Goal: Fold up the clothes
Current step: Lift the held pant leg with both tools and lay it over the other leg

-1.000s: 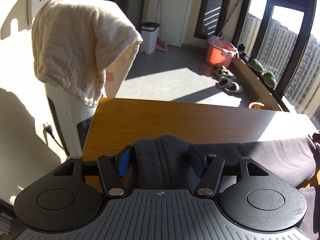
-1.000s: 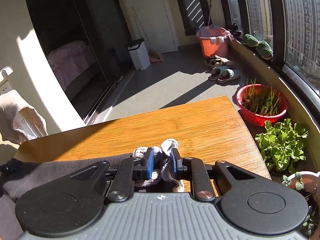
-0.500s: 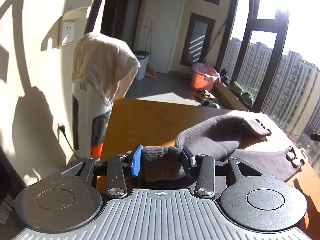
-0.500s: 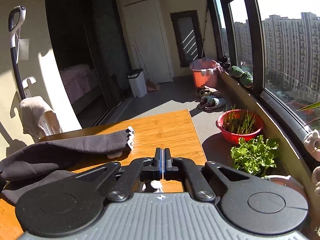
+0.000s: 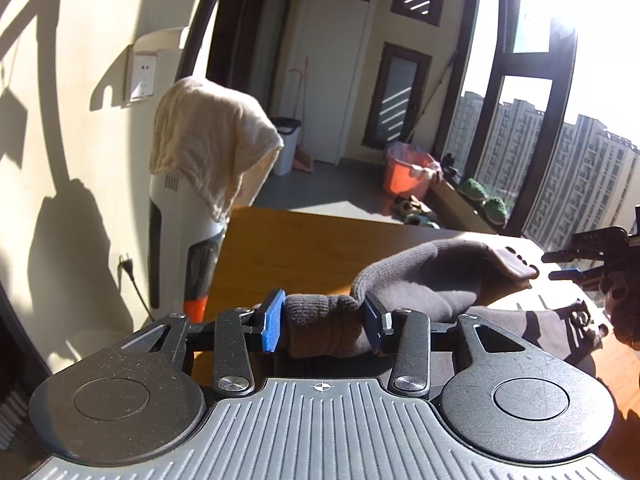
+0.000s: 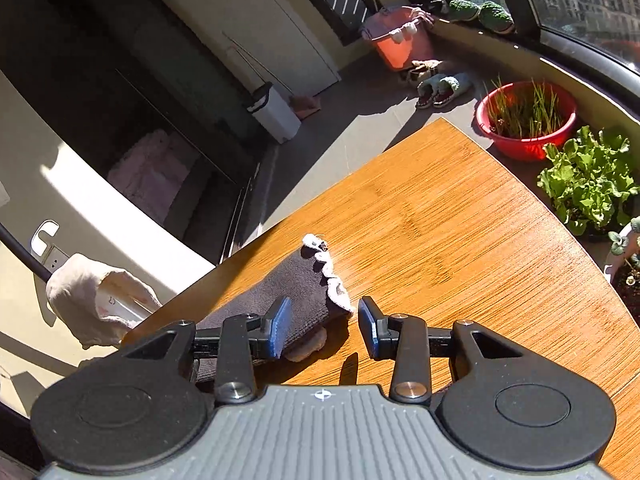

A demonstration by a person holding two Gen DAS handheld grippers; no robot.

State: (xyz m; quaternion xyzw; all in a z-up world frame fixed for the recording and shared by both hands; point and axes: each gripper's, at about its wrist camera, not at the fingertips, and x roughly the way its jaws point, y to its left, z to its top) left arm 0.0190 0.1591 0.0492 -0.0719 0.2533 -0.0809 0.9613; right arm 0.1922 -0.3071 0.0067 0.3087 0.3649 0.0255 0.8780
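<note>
A dark grey knitted garment [image 5: 432,280] lies on the wooden table [image 5: 288,248], partly folded over itself. My left gripper [image 5: 322,322] is shut on a bunched end of it, lifted a little above the table. In the right wrist view the garment's far end [image 6: 296,292], with a pale scalloped trim [image 6: 334,280], rests flat on the table [image 6: 460,248]. My right gripper [image 6: 323,326] stands open over that end, its left finger above the cloth and nothing held. The right gripper [image 5: 576,266] also shows at the right edge of the left wrist view.
A white appliance [image 5: 176,216] draped with a cream towel [image 5: 208,140] stands beside the table's left side. Right of the table sit a red basin of sprouts [image 6: 526,118] and leafy plants [image 6: 588,180]. An orange bucket [image 5: 406,172] and slippers [image 6: 440,88] lie on the floor beyond.
My right gripper has opened and let go of the garment's trimmed end, which now lies on the table. My left gripper still holds its end, lifted and folded over.
</note>
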